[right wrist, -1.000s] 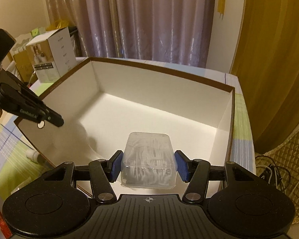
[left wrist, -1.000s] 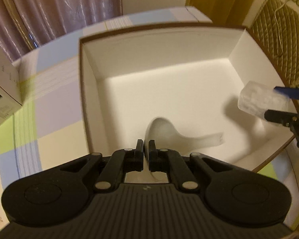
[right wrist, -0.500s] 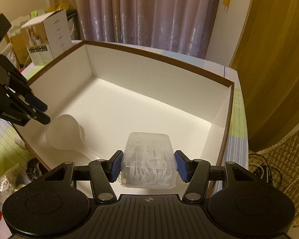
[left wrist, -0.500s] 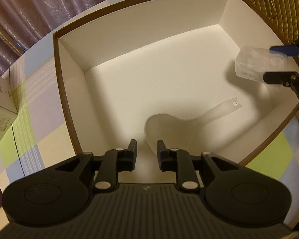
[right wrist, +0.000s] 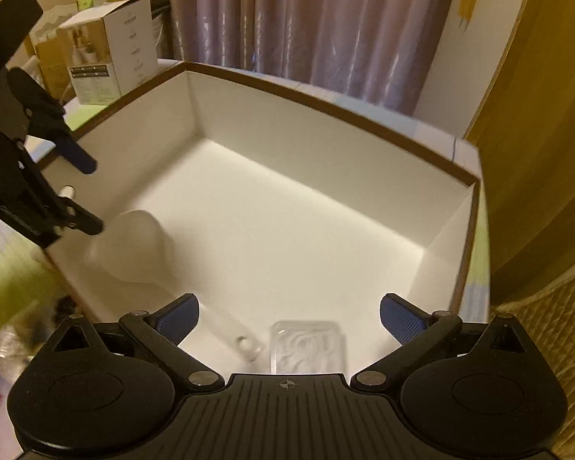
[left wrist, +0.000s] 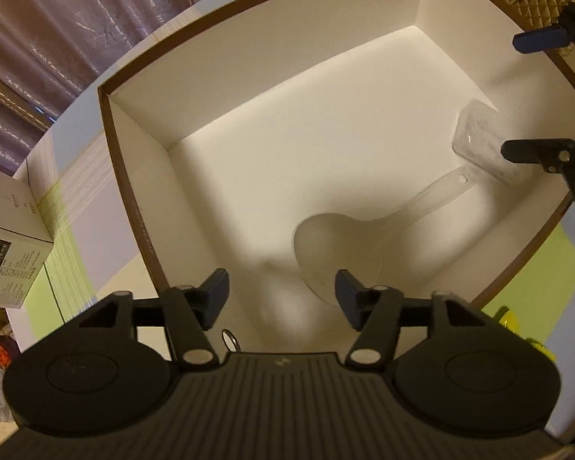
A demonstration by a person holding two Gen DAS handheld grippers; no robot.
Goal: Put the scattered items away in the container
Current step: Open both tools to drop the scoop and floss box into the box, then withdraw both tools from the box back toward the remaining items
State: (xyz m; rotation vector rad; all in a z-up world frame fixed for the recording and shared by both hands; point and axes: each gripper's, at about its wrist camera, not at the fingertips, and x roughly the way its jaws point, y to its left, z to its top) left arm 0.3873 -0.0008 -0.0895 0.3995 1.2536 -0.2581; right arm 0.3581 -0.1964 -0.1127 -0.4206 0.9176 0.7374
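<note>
Warm, dim indoor light gives both views a yellowish cast. The brightest area is the floor of the white cardboard box with brown rim [left wrist: 326,145], lit from above, with a glowing strip under its far wall. Soft shadows pool at the near wall beneath the translucent plastic scoop [left wrist: 337,241]. Fisheye distortion curves the box edges strongly. In the right wrist view the lower left corner smears with blur.

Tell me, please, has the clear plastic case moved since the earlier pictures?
Yes. The clear plastic case has dropped from the open right gripper onto the white box floor, beside the scoop's handle.
</note>
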